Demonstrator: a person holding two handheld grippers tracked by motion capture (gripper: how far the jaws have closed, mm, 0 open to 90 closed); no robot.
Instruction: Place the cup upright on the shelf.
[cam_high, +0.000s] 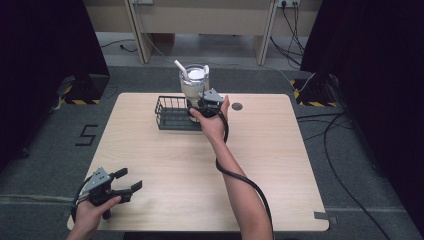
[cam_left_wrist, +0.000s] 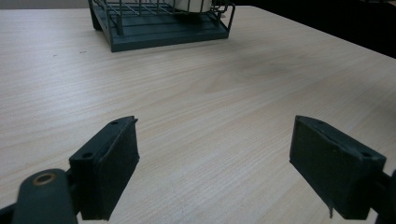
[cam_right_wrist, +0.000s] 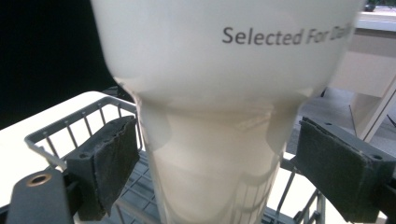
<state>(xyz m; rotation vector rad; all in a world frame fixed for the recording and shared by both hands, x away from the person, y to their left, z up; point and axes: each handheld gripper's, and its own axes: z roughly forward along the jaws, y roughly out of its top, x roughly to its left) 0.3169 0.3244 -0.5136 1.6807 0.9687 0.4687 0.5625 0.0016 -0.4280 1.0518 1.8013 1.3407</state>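
A creamy-white tumbler (cam_high: 194, 82) with grey lettering stands in a dark wire basket (cam_high: 170, 114) by the far edge of the pale wood-grain table (cam_high: 260, 165); the gripper pads (cam_right_wrist: 105, 163) are black.

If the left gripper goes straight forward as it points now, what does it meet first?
Probably the dark wire basket with the white cup. Before it, the left gripper, jaws open, faces bare table; depth is uncertain.

Left gripper (cam_high: 122, 183) low at near left, fingers (cam_left_wrist: 105, 170) spread wide; right gripper (cam_high: 206, 105) extended forward, fingers (cam_right_wrist: 105, 161) apart
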